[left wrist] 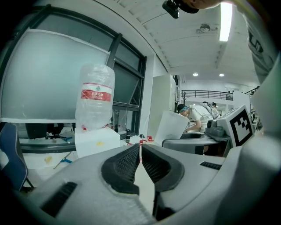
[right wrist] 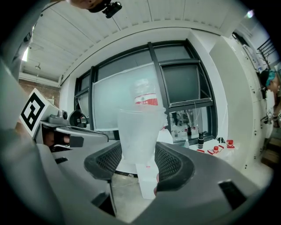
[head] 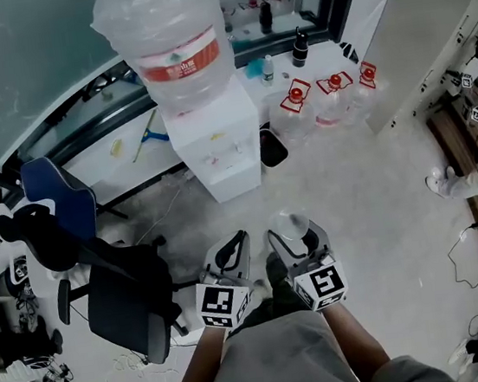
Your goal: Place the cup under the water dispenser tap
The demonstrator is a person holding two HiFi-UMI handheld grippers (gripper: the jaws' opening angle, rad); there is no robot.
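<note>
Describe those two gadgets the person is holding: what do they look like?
The grey moulded left gripper and right gripper match: smooth shells, black ribbed pads, and a white cube with black square markers on each.

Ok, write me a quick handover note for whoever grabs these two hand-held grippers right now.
Left hand-held gripper: jaws together, empty.
Right hand-held gripper: closed on a clear plastic cup, upright, gripped by its lower part.
Water dispenser: stands on the floor ahead, big bottle on top, taps facing this way. An office chair sits left of the path.
Done: the cup is in hand.
Left: close the gap to the dispenser, set the cup under a tap, open the jaws.
</note>
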